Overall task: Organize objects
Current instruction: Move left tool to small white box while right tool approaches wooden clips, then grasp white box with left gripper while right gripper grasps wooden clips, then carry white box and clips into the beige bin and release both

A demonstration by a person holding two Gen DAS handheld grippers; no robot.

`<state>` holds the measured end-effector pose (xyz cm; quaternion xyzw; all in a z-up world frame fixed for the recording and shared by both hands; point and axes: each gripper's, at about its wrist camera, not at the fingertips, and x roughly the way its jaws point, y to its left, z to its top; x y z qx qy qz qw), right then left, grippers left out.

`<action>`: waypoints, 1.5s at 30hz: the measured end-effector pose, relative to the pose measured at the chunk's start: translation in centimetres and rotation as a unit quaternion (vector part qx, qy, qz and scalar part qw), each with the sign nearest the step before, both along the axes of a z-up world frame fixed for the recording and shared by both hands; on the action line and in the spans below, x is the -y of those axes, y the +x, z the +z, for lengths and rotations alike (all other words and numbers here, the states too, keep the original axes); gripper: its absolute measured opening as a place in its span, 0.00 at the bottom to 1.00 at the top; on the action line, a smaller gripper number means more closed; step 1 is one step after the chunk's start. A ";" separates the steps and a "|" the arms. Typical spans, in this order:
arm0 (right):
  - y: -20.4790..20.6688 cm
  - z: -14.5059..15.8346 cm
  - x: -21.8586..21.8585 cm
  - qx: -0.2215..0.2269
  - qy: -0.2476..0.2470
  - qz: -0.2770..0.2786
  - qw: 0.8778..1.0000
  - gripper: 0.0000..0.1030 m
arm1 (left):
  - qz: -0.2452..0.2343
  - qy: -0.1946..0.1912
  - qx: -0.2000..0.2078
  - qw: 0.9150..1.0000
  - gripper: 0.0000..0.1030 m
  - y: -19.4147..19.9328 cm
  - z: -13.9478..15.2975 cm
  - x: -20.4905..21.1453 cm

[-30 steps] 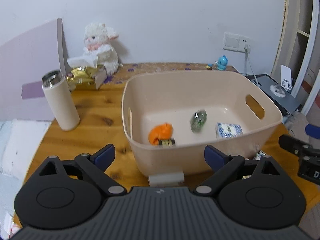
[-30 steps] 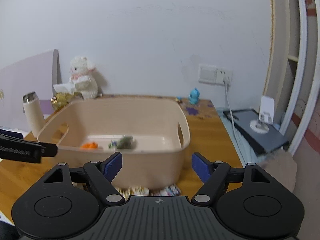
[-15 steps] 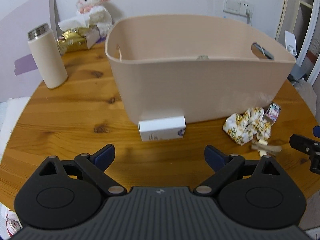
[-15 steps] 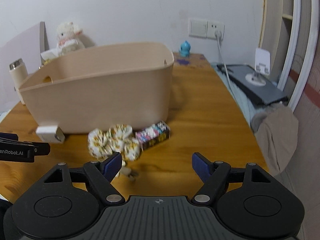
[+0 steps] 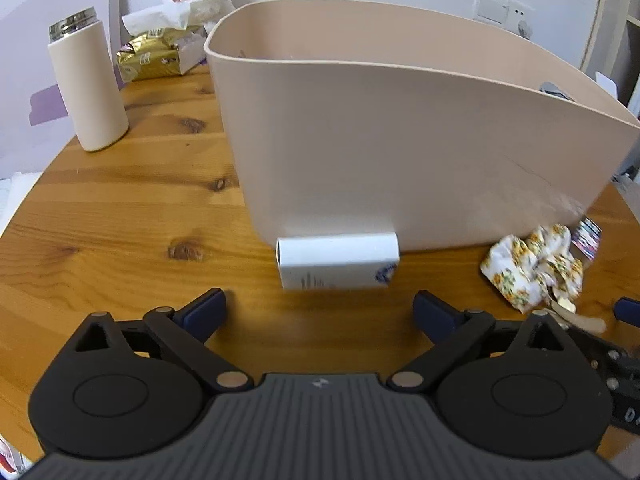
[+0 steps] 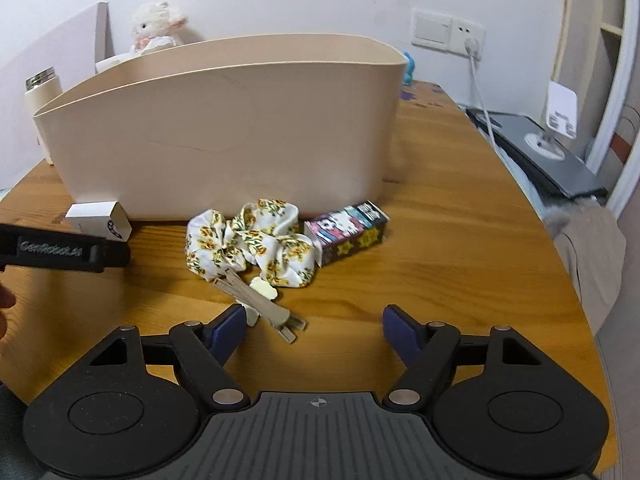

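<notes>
The left hand-held gripper point(image 5: 319, 305) hovers low over the wooden table point(image 5: 120, 216), its jaws spread wide and empty, facing a small white box point(image 5: 338, 262) that lies against the near wall of the beige bin point(image 5: 400, 140). The right hand-held gripper point(image 6: 313, 323) is also spread and empty, just short of a beige hair clip point(image 6: 260, 304). Beyond the clip lie a floral scrunchie point(image 6: 250, 246) and, touching it on the right, a small colourful carton point(image 6: 346, 232), both beside the bin's wall. A cream flask point(image 5: 90, 86) stands upright left of the bin.
</notes>
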<state>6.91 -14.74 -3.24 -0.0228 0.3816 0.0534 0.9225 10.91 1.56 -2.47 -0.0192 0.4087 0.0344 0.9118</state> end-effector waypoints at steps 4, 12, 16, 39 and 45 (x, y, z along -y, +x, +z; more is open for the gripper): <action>-0.1 0.3 -0.7 0.002 -0.001 0.022 1.000 0.54 | 0.017 -0.001 0.010 1.000 0.98 1.0 -0.1 0.0; -0.9 0.8 -1.8 0.006 -0.006 0.043 0.999 0.26 | 0.000 0.009 0.035 0.999 0.67 0.3 0.1 -0.1; -1.3 1.0 -1.5 0.004 0.004 0.041 0.999 0.21 | -0.012 -0.006 0.031 0.999 0.59 0.0 0.4 -0.5; -4.9 7.5 -1.0 0.087 0.028 0.045 0.995 0.13 | -0.053 -0.007 0.105 0.993 0.58 -5.5 6.9 0.0; -3.9 10.9 -0.8 0.136 0.033 0.041 0.989 0.13 | -0.061 -0.008 0.138 0.989 0.58 -5.8 9.8 0.4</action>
